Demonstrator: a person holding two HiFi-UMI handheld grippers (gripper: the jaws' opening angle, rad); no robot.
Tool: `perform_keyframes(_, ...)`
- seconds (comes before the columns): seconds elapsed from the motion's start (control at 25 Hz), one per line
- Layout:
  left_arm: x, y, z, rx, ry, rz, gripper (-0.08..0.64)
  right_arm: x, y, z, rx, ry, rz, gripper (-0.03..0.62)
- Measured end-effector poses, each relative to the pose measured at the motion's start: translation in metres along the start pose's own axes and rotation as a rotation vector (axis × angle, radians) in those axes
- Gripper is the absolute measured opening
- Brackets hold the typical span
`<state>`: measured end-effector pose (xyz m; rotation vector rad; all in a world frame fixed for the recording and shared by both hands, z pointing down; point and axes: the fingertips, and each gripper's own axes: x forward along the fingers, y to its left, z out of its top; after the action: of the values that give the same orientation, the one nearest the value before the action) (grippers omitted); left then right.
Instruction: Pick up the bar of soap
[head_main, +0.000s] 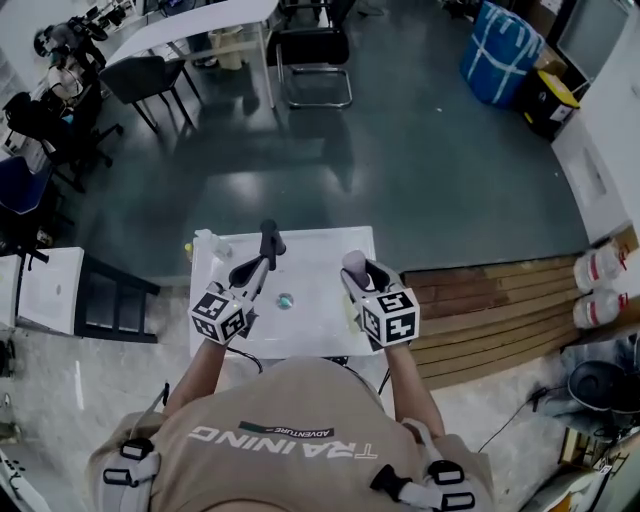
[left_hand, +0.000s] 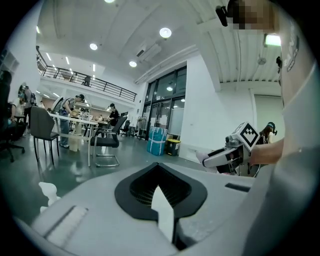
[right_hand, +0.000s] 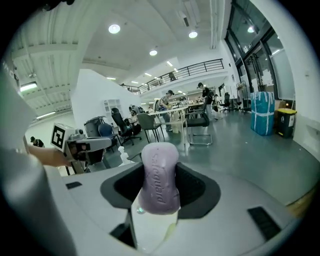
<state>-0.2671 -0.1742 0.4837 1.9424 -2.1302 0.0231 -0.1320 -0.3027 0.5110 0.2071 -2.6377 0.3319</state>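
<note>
A lilac bar of soap (right_hand: 159, 177) with embossed lettering stands upright between the jaws of my right gripper (right_hand: 159, 192), which is shut on it. In the head view the soap (head_main: 354, 262) and the right gripper (head_main: 358, 272) hang over the right side of a white sink (head_main: 310, 262). My left gripper (head_main: 268, 240) is over the sink's left side, jaws together and holding nothing. Its own view shows the black pads (left_hand: 159, 192) closed, with the right gripper (left_hand: 227, 152) off to the right.
The sink has a drain (head_main: 285, 300) in its middle and a small white object (head_main: 205, 243) at its far left corner. Wooden planks (head_main: 480, 300) lie to the right and a black rack (head_main: 110, 300) to the left. Chairs (head_main: 312, 50) and a table stand far behind.
</note>
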Motion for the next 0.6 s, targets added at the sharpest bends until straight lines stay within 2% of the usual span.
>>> perform_keyframes(0.24,0.002,-0.004,0.019,0.017,-0.032,-0.027,-0.008,-0.007,0.014,0.032,-0.034,-0.106,0.024,0.198)
perform_keyframes(0.6,0.008,-0.018,0.06,0.071,-0.08,-0.049,-0.008,-0.023,0.027,0.069,-0.087,-0.195,0.035,0.198)
